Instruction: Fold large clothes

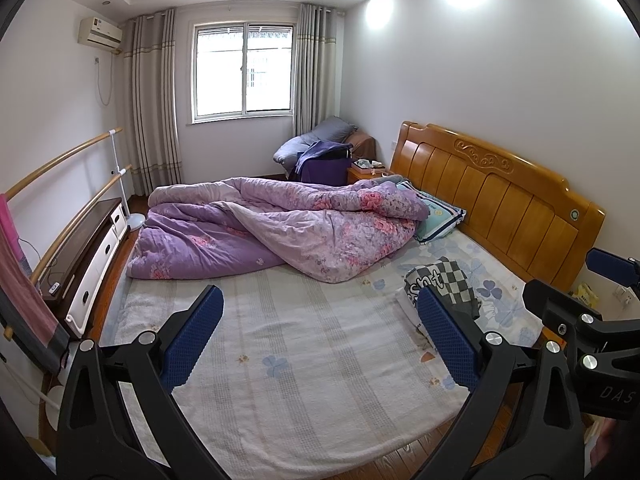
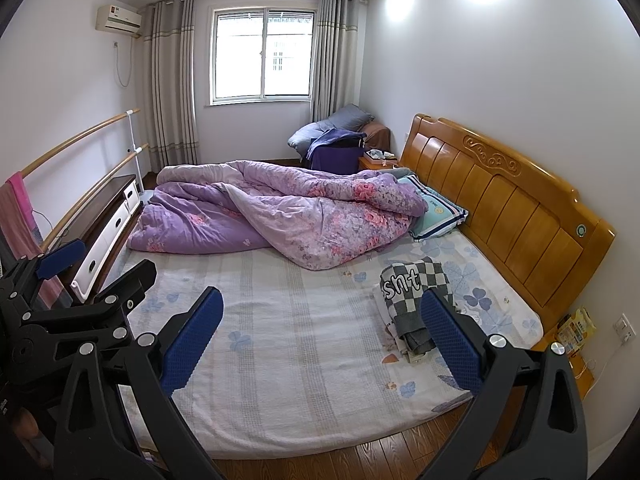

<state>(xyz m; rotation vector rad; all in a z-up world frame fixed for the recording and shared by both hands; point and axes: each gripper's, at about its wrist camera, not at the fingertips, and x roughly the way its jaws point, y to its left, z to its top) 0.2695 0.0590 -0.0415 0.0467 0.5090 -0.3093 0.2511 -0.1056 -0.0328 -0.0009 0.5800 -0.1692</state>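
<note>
Both tools, left tool (image 1: 318, 338) and right tool (image 2: 320, 340), gape wide, checkered garment (image 2: 416, 296) (folded) ahead-right.

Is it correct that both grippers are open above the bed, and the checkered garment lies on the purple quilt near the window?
Not quite. The left gripper and right gripper are open, but the checkered garment lies on the pale sheet near the wooden headboard, apart from the purple quilt. The right wrist view shows this best.
</note>
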